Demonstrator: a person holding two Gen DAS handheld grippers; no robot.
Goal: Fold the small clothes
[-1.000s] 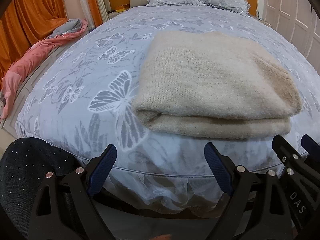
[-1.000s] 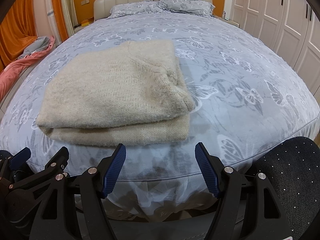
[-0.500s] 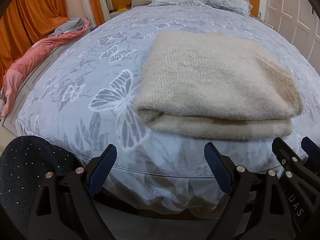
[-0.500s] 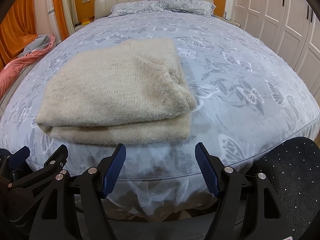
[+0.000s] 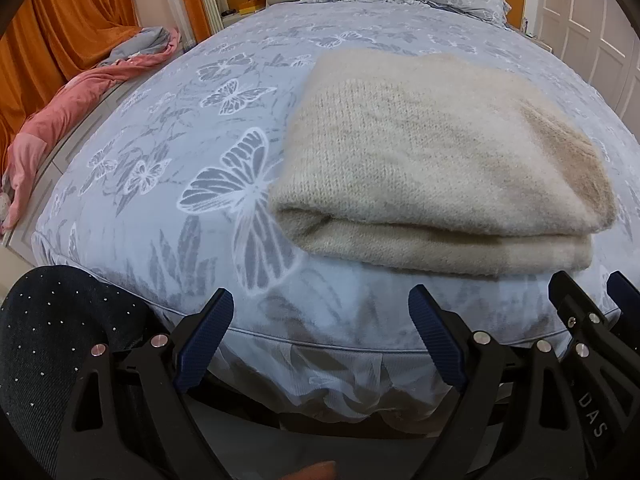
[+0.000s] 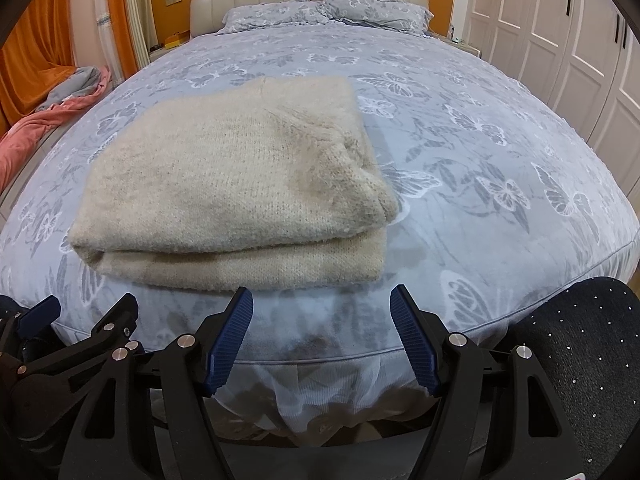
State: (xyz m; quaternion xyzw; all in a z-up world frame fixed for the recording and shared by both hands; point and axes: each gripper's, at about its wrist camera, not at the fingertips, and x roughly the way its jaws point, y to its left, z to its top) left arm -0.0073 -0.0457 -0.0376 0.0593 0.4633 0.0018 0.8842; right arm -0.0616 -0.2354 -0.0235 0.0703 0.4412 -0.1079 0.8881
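A cream knitted sweater (image 5: 436,160) (image 6: 236,176) lies folded into a thick rectangle near the foot edge of the bed. My left gripper (image 5: 322,304) hangs open in front of the bed edge, short of the sweater's left end, with nothing between its blue pads. My right gripper (image 6: 322,304) is open too, just below the sweater's front right corner and clear of it. Each gripper shows at the side of the other's view: the right one (image 5: 592,308) and the left one (image 6: 80,316).
The bed (image 6: 480,168) has a grey-blue cover with white butterflies and pillows (image 6: 328,12) at the headboard. A pink and grey blanket (image 5: 80,96) is heaped on the left. White wardrobe doors (image 6: 560,40) line the right. A person's dark speckled knees (image 5: 52,344) (image 6: 580,356) flank the grippers.
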